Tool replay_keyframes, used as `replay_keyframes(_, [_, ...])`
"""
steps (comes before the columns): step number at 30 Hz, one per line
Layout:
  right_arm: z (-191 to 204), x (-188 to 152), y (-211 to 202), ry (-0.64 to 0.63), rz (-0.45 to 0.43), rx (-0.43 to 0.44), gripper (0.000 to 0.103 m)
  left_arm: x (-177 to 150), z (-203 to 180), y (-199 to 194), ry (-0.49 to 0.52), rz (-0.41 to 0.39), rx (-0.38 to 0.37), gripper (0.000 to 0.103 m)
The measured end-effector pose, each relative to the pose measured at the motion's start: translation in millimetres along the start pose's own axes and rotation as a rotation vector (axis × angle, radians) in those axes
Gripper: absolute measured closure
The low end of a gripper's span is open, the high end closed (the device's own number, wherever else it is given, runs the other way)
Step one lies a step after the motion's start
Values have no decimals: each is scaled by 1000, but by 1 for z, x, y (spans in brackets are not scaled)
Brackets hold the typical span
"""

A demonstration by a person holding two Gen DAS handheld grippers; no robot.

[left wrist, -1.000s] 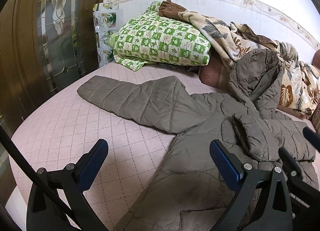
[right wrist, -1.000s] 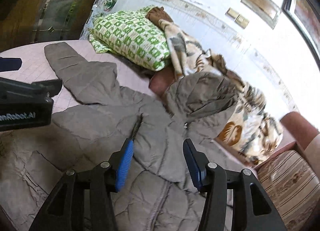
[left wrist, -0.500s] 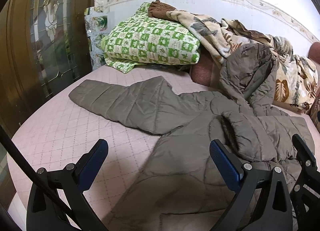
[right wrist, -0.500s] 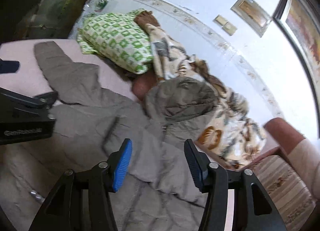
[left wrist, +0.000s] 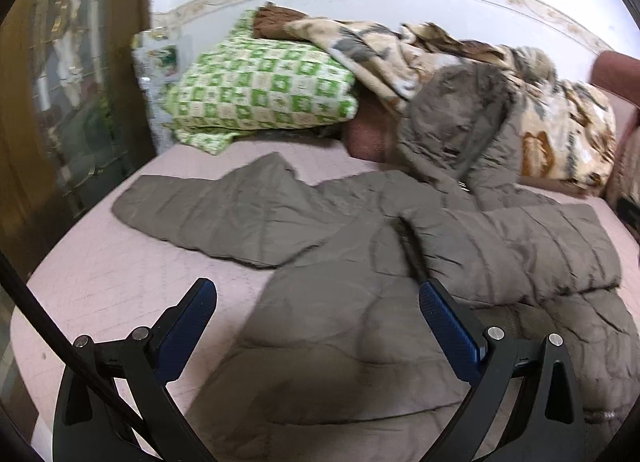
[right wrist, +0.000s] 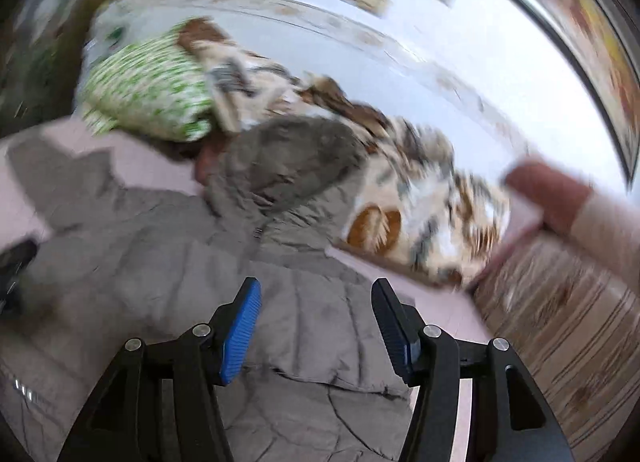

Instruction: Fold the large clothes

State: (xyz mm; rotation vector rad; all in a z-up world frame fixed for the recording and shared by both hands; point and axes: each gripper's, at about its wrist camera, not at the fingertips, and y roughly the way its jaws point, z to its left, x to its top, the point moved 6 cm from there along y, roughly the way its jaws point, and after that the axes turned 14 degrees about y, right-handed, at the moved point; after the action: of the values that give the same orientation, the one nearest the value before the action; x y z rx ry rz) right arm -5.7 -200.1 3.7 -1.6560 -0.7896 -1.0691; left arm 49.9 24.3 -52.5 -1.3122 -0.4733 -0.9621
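A grey-brown quilted hooded jacket (left wrist: 360,322) lies spread on the pink bed (left wrist: 100,282). One sleeve (left wrist: 208,210) stretches out to the left. The other sleeve (left wrist: 520,246) is folded across the body. The hood (left wrist: 460,114) leans up against the bedding behind. My left gripper (left wrist: 316,302) hangs wide open above the jacket's lower body and holds nothing. My right gripper (right wrist: 316,294) is open above the jacket (right wrist: 160,262) near its right edge, with no cloth between its pads; that view is blurred.
A green checked pillow (left wrist: 260,94) and a floral blanket (left wrist: 560,122) are piled along the wall behind the jacket. A wooden door with glass panels (left wrist: 60,102) stands at the left. A striped cushion (right wrist: 560,322) lies to the right of the bed.
The right gripper has swung to the right over the jacket, toward its right edge, and has left the left wrist view. The left gripper has shifted a little. The jacket lies as before.
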Motion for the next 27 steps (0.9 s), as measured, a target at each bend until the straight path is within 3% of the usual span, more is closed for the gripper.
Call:
replay_keyframes(1, [-21,1,14,94,47,24,42,3,-6,1,20,3,-28,2])
replay_keyframes(4, [-90,0,51,344,159,72,66,15,-23,7,50,9,-96,2])
replay_keyframes(7, [-133,-12,83,476,235,96,72,32,-48,25,107,31,-126,2])
replay_keyframes(11, [-153,-29,118,583,331,144,73,44,-82,69,143,111,-170,2])
replay_keyframes(17, [-150,-56,147,612,441,142,73,39,-94,136,202,276,-70,2])
replay_keyframes(21, [-123,-81,167,554,585,186,73,30,-83,159,115,364,-119,2])
replay_keyframes(23, [-117,-84,168,519,584,160,73,34,-77,149,97,352,-124,2])
replay_keyframes(25, [-117,-74,160,494,564,133,73,42,-67,126,88,288,-128,2])
replay_keyframes(27, [-116,-53,142,486,470,148,73,47,-54,100,71,230,-143,2])
